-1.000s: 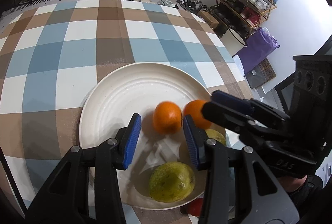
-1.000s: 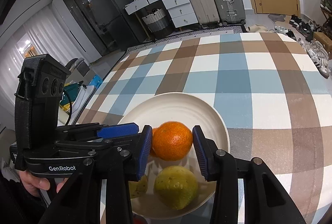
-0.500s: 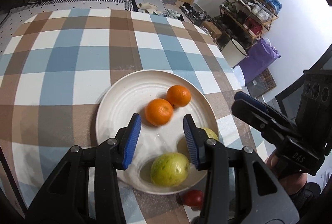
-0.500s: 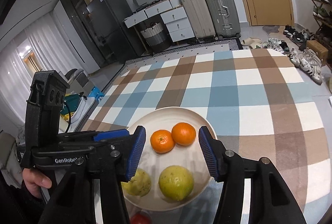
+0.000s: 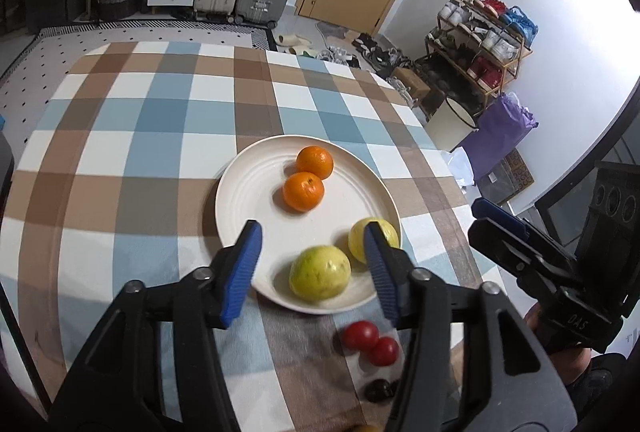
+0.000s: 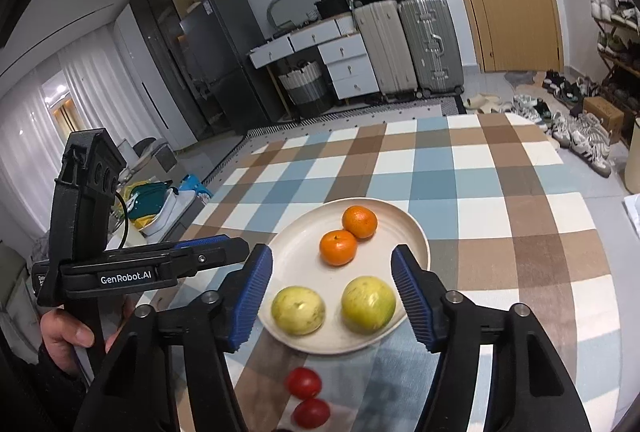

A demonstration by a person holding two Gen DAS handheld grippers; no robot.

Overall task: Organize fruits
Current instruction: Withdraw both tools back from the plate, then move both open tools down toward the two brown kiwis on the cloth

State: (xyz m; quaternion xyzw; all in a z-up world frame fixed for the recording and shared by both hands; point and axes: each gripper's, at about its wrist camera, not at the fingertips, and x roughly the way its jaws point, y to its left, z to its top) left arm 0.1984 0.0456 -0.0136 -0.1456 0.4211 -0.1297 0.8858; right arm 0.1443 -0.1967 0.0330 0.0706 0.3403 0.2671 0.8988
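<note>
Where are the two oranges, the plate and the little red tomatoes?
near orange (image 5: 303, 191), left wrist view, middle of its peel
far orange (image 5: 315, 162), left wrist view, middle of its peel
plate (image 5: 244, 188), left wrist view, bare ridged rim on the left
red tomatoes (image 6: 304, 383), right wrist view, middle of the upper one

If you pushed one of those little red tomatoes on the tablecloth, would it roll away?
Probably yes. The two red tomatoes look round and smooth, and they lie on the flat tablecloth, outside the plate, with no rim to stop them. The cloth might slow them a bit. Their thin, shiny-looking skin suggests they could squash under a hard pinch.
</note>
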